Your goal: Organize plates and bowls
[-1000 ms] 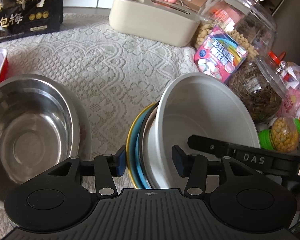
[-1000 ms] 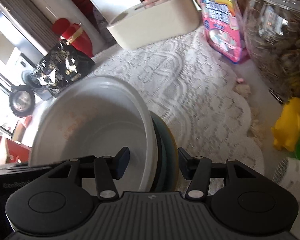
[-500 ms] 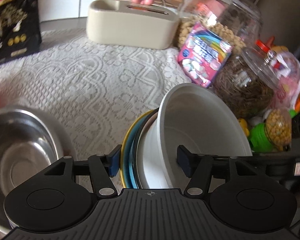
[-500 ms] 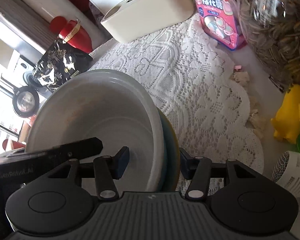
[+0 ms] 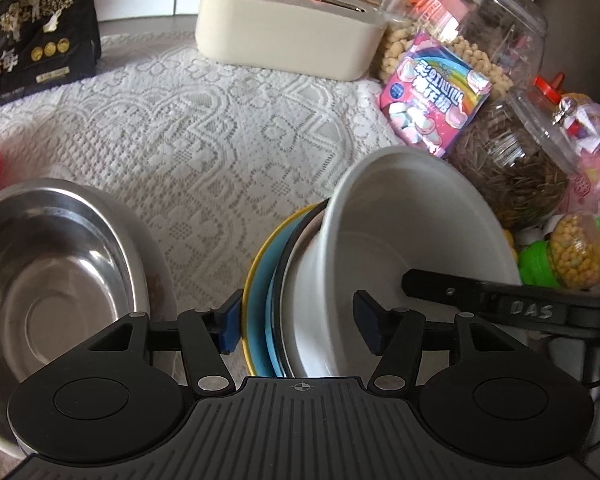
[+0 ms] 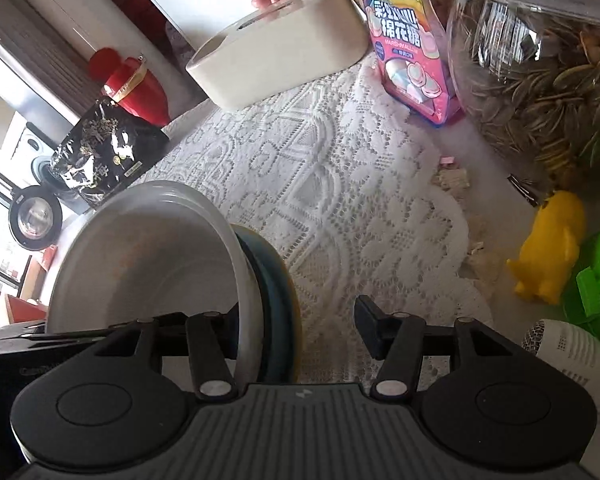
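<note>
A white bowl point(image 5: 412, 236) sits nested on a blue plate with a yellow rim point(image 5: 260, 280), held tilted above the lace cloth. My left gripper point(image 5: 300, 326) straddles the edge of this stack, one pad outside the plate and one inside the bowl; the left pad touches the plate. My right gripper point(image 6: 296, 330) straddles the opposite edge of the same bowl point(image 6: 148, 264) and plate point(image 6: 280, 280); its right pad stands apart from the plate. A steel bowl point(image 5: 48, 276) rests on a white plate at the left.
A cream tissue box point(image 5: 288, 36), a black snack bag point(image 5: 36, 60), a pink marshmallow bag point(image 5: 432, 96) and glass jars of seeds point(image 5: 512, 160) ring the lace cloth point(image 5: 204, 148). A yellow toy point(image 6: 548, 252) and green object point(image 6: 596, 276) lie at the right.
Both grippers have shifted with the bowl and plate stack; the stack has tilted a little and the table appears nearer in the left view. The jaw gaps look unchanged.
</note>
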The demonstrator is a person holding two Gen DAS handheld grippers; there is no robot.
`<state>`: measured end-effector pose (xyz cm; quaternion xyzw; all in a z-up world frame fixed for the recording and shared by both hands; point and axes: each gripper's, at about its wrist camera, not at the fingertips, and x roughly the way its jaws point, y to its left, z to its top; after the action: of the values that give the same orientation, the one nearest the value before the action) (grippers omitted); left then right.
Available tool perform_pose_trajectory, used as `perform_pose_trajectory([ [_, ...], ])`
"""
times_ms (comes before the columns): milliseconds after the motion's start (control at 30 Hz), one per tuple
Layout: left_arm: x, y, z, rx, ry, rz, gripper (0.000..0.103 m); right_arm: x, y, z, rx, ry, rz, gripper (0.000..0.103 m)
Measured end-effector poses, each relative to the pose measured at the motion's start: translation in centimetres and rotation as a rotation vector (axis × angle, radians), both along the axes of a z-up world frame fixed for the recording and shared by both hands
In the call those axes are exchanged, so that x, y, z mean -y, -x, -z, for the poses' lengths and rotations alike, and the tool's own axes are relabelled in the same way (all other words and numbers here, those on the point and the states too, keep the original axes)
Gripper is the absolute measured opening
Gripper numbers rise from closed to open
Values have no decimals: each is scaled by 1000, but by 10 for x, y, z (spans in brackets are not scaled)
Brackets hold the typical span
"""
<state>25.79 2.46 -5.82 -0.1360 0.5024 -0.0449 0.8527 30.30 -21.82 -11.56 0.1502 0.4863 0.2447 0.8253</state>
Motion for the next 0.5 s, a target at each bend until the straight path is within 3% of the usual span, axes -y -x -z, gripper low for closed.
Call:
perform_pose_trajectory([
  [167,-10,7,-18,19,28,-29,60,2,-4,3,-16,-8,1,55],
  [267,-12,13,-27,30,-4,-33,60,1,-2,1,-5,-10,1,55],
  [367,-13,11,-22,4,-19,-40,60,-1,-1,0,3,-1,-4,55],
  [467,-10,7,-11,-19,20,-22,60,-2,0,1,-1,-10,-18,55],
  [500,-7,5,-8,-25,31,-14,65,-3,0,1,-2,-14,-23,55],
])
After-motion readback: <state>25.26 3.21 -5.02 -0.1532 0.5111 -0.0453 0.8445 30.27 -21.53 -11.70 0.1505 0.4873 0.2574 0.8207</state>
